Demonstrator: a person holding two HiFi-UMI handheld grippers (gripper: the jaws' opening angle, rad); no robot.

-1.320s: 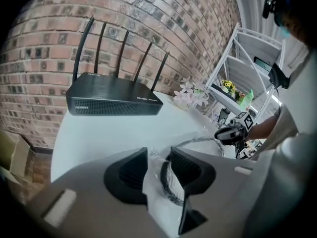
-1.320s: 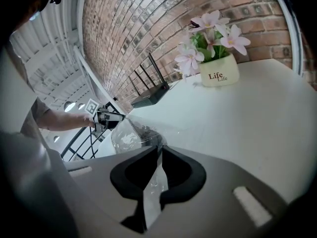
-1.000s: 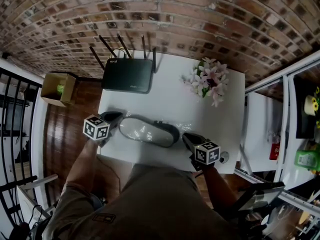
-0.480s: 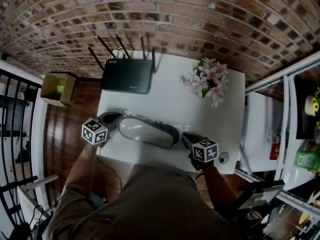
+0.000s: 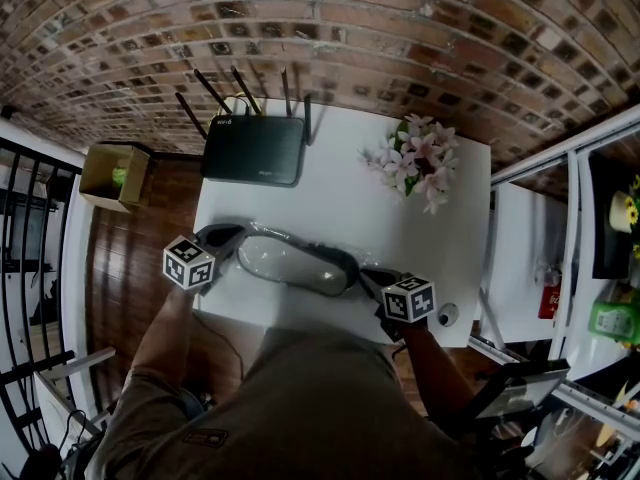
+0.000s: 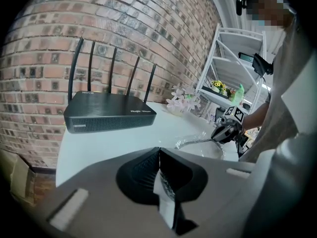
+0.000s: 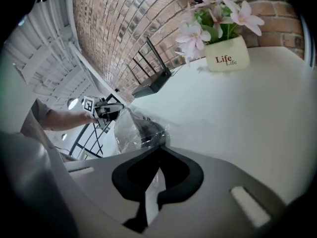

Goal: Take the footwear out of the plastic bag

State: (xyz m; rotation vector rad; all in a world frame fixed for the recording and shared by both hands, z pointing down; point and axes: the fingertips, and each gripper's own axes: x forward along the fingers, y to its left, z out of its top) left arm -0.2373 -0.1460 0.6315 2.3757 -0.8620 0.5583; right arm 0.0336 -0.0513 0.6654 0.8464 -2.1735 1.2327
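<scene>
A grey shoe with a dark sole lies inside a clear plastic bag (image 5: 295, 263) near the front of the white table (image 5: 340, 203). My left gripper (image 5: 232, 236) is shut on the bag's left end, and a strip of film shows pinched between its jaws (image 6: 158, 155). At the other end, my right gripper (image 5: 366, 274) is shut on the plastic, with film caught in its jaws (image 7: 159, 152). The crinkled bag (image 7: 132, 128) stretches from it toward the left gripper (image 7: 106, 110). The left gripper view shows the right gripper (image 6: 225, 131) holding the bag (image 6: 198, 142).
A black router (image 5: 255, 151) with several antennas stands at the table's back left. A pot of pink flowers (image 5: 415, 163) sits at the back right. A cardboard box (image 5: 115, 175) is on the wooden floor to the left. White shelving (image 5: 525, 258) stands on the right.
Both grippers shifted only slightly: the left one a little left and down, the right one a little toward the shoe. The bag stays between them on the table.
</scene>
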